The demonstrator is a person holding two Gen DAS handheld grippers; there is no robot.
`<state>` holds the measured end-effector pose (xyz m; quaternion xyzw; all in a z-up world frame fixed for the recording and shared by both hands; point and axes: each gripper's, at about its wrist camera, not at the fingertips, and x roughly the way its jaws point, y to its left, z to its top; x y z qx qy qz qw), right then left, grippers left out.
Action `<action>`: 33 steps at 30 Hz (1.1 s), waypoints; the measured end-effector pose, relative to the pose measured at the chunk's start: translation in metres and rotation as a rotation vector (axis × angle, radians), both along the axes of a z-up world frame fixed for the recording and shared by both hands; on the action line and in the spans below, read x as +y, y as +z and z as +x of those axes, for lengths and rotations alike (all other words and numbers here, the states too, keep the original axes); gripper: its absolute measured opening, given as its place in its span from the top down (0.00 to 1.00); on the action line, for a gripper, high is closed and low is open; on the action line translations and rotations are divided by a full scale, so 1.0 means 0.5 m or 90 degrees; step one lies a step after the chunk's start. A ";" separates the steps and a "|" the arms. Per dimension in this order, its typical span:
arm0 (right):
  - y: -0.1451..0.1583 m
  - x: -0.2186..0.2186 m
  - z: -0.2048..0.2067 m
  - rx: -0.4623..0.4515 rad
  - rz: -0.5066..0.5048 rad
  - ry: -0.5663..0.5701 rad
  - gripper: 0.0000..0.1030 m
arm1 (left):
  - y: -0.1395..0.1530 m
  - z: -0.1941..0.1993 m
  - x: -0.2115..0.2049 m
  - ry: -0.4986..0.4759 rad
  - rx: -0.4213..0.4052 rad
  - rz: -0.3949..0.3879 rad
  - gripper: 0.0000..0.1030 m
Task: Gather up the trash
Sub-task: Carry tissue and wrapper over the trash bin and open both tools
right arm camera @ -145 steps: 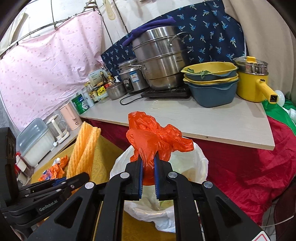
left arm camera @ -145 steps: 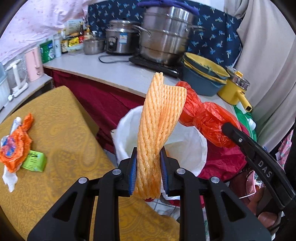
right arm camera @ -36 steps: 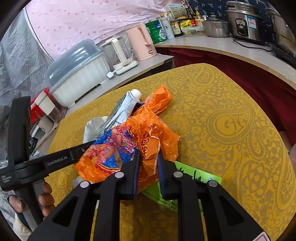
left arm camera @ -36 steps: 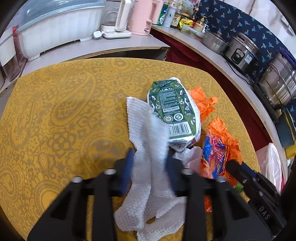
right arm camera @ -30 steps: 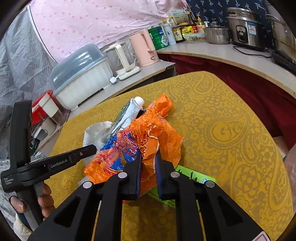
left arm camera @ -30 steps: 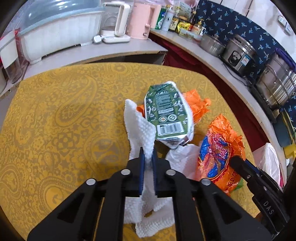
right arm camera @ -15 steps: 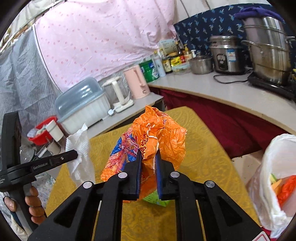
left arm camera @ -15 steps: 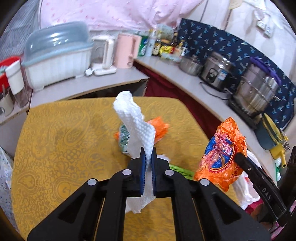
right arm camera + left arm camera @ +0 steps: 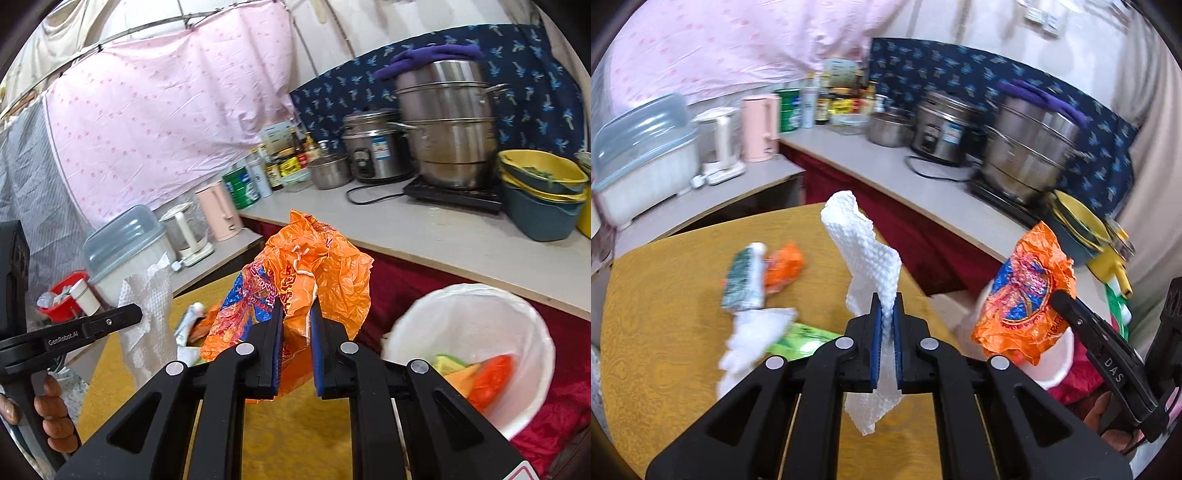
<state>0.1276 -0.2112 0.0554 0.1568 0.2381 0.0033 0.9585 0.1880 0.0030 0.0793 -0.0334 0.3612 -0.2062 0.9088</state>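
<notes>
My left gripper [image 9: 885, 314] is shut on a white paper towel [image 9: 866, 251] and holds it above the yellow table [image 9: 657, 295]. My right gripper [image 9: 296, 325] is shut on an orange snack wrapper [image 9: 317, 266], raised over the table's edge; the wrapper also shows in the left wrist view [image 9: 1027, 295]. The white-lined trash bin [image 9: 517, 314] stands to the right below the table, with orange and green scraps inside. On the table lie a green carton [image 9: 742, 277], an orange bag [image 9: 785, 264], another white tissue [image 9: 753, 336] and a green packet [image 9: 801, 341].
A grey counter [image 9: 424, 229] runs behind with steel pots [image 9: 447, 122], a rice cooker [image 9: 373, 151], stacked bowls [image 9: 539, 192], a pink kettle [image 9: 218, 210] and bottles. Red cloth [image 9: 934, 243] hangs under the counter. A covered white dish rack [image 9: 635, 162] stands at left.
Both grippers have swung right and up from the table toward the bin, carrying the paper towel and the orange wrapper. The bin has come fully into the right wrist view.
</notes>
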 end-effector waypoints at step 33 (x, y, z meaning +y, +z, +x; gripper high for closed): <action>-0.161 -0.358 -0.139 0.066 0.048 -0.183 0.88 | -0.141 -0.017 -0.498 -0.193 0.085 0.047 0.94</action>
